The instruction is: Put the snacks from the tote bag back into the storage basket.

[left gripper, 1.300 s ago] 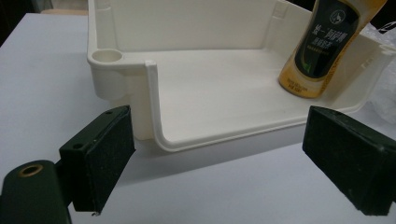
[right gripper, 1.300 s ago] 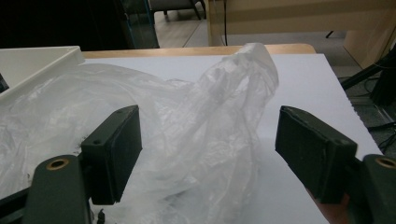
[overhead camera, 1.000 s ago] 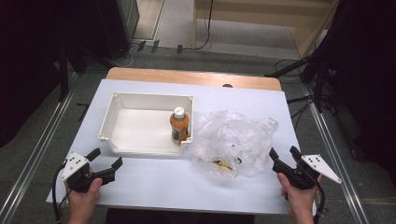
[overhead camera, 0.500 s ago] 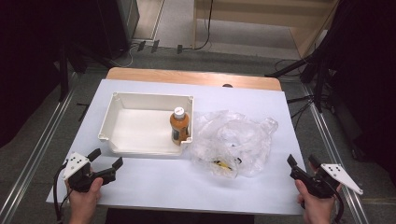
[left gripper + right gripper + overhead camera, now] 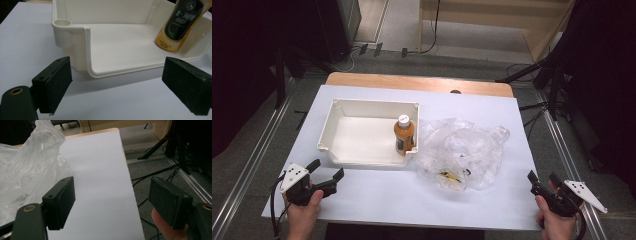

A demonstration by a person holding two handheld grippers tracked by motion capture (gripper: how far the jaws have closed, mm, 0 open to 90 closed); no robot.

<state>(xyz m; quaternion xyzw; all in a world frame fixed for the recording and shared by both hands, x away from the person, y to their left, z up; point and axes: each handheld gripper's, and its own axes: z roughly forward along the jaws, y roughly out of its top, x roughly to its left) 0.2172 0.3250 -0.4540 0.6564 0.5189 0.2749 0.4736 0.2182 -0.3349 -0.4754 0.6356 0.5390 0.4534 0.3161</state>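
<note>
**Pulling the right gripper back past the table's edge**

Comparing with the high view of 1 s ago, the right gripper [image 5: 546, 183] has drawn away from the plastic bag [image 5: 462, 150] toward 5 o'clock and now hangs at the table's [image 5: 377, 200] right rim, well apart from the bag. Its jaws stand wide apart with nothing between them; in the right gripper view 1 jaw lies over the white top and the other over the grey floor beyond the rim. The left gripper [image 5: 326, 172] sits where it did, at 7 o'clock on the table, jaws apart and empty.

The white tray [image 5: 362, 105] stands left of centre, unmoved. An orange bottle [image 5: 404, 136] stands upright in its near right corner, against the wall, with the crumpled bag just outside that wall at 3 o'clock of it. In the left gripper view the tray's near rim [image 5: 115, 72] lies just ahead of the open jaws, the bottle [image 5: 178, 25] off at 1 o'clock.

Bare white tabletop runs along the whole near edge between the 2 grippers, and along the far edge at 12 o'clock.
</note>
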